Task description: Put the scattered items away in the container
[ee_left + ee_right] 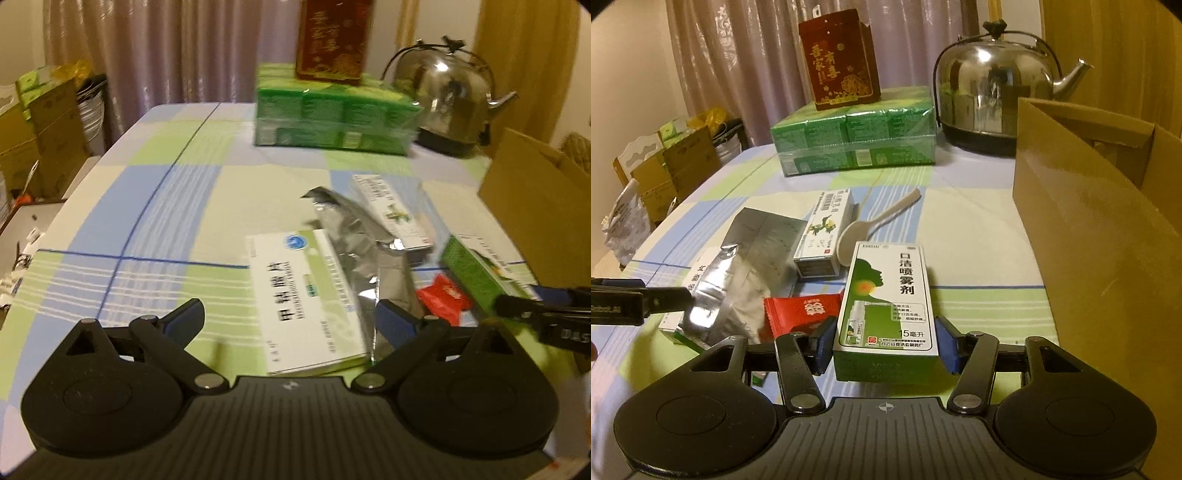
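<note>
My right gripper (885, 345) is shut on a green-and-white spray box (888, 299), its pads on both sides of the near end. The open cardboard box (1082, 229) stands just to its right. My left gripper (290, 323) is open over a white medicine box (306, 295), pads either side, not touching. Beside it lie a silver foil pouch (354, 236), a red sachet (443, 295), a narrow white box (391, 210) and the green spray box (476, 273). A white spoon (875, 225) lies behind the spray box.
A green shrink-wrapped pack (857, 136) with a red carton (842, 59) on top and a steel kettle (993, 92) stand at the table's far end. Cardboard boxes (48, 140) are stacked off the left edge. The checked tablecloth (155, 206) covers the table.
</note>
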A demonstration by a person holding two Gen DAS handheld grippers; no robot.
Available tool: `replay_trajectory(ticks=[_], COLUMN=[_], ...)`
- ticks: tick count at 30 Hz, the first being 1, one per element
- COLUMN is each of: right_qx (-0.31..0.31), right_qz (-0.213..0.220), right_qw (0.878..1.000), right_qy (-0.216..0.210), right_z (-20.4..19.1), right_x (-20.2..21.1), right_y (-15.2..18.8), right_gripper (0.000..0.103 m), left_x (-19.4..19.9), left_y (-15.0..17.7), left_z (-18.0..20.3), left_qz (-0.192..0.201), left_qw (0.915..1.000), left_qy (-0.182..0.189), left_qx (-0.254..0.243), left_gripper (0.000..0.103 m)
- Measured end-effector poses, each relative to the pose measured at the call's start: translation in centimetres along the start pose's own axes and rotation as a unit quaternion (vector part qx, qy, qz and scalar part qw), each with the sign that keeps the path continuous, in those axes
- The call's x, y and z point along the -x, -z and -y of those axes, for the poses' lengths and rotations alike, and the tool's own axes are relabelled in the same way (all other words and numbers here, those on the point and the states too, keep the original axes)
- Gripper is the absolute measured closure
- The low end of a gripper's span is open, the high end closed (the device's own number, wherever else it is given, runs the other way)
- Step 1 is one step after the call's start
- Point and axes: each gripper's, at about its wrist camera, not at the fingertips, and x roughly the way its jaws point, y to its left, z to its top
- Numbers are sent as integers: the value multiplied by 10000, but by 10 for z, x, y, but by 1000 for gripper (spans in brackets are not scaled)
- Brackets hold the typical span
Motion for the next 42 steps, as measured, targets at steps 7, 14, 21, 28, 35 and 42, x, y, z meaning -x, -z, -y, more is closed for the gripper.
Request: replay_trajectory(ticks=[7, 14, 21, 28, 35, 42], right_qx=[134, 154, 137, 216, 298, 611], right_qz=[1, 37, 29, 20, -7, -180], right_qw=[9999, 9999, 9999, 9998, 9996, 9978], right_qy=[-30, -3, -16, -19, 16, 170], right_z=[-6, -1, -2, -5, -7, -19], right_x=[3, 8, 8, 9, 12, 37], right_y=[2, 3, 6, 8, 8, 26], right_gripper=[51, 51, 51, 51, 51, 51], left_x=[-14, 0, -19, -31, -25, 20], left_y=[-2, -6, -3, 0, 6, 42], left_z=[12, 5, -11, 14, 14, 19], left_qz=[-189, 206, -267, -352, -454, -698], left_qw=[9994, 9995, 9994, 9988, 9981, 9963], left_qy=[203, 174, 95, 135, 51, 37], left_qx=[-204, 177, 187, -297, -408, -503], left_gripper=[6, 7, 7, 22, 33, 33])
